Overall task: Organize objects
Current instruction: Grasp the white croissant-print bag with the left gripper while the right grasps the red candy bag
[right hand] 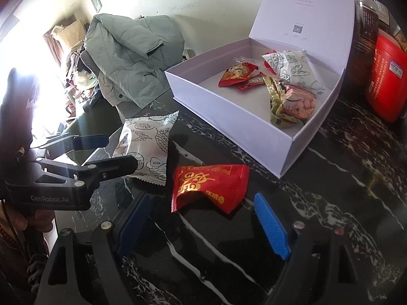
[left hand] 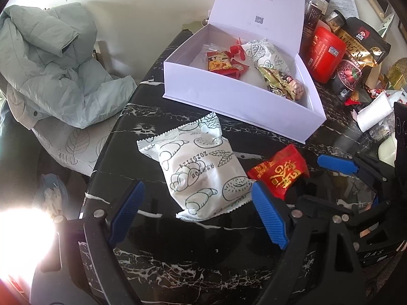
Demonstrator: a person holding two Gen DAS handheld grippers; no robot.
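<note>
A white bread packet with pastry drawings lies on the black marble table, just ahead of my open left gripper. It also shows in the right wrist view. A red snack packet with gold print lies in front of my open right gripper; it also shows in the left wrist view. The open white box behind holds several snack packets. The left gripper shows open beside the bread packet in the right wrist view; the right gripper shows by the red packet in the left wrist view.
A grey-green jacket lies on a chair left of the table. A red canister, dark jars and food bags crowd the table right of the box. The box lid stands upright. Strong glare lies at the left.
</note>
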